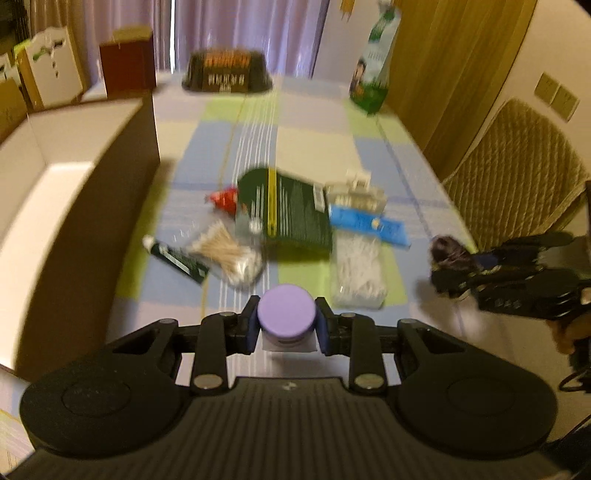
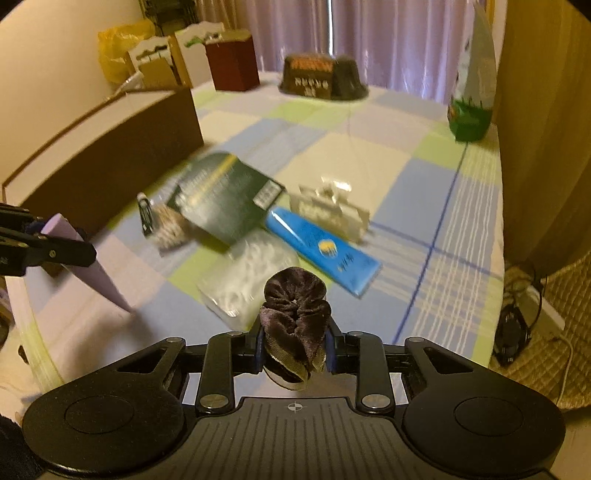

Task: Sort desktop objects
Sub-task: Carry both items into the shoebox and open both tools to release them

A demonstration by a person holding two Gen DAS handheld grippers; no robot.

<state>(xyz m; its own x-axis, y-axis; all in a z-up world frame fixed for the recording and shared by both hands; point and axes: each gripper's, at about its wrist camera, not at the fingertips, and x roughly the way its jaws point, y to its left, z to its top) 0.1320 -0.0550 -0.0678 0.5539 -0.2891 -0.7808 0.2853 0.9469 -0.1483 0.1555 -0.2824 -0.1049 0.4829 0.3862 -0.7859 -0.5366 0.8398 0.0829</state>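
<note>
The counter (image 2: 424, 177) is covered by a checked cloth of blue, green and cream. Behind the counter, pale lilac curtains (image 1: 251, 33) are hung; to their right a tan curtain (image 1: 461, 66) is seen, with a quilted chair (image 1: 517, 166) beside the counter and wall switches (image 1: 557, 96) above it.

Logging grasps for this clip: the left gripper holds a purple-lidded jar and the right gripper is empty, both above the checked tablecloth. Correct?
Not quite. The right gripper is not empty: the right wrist view shows it shut on a dark velvet scrunchie. The left gripper does hold the purple-lidded jar above the checked tablecloth.
</note>
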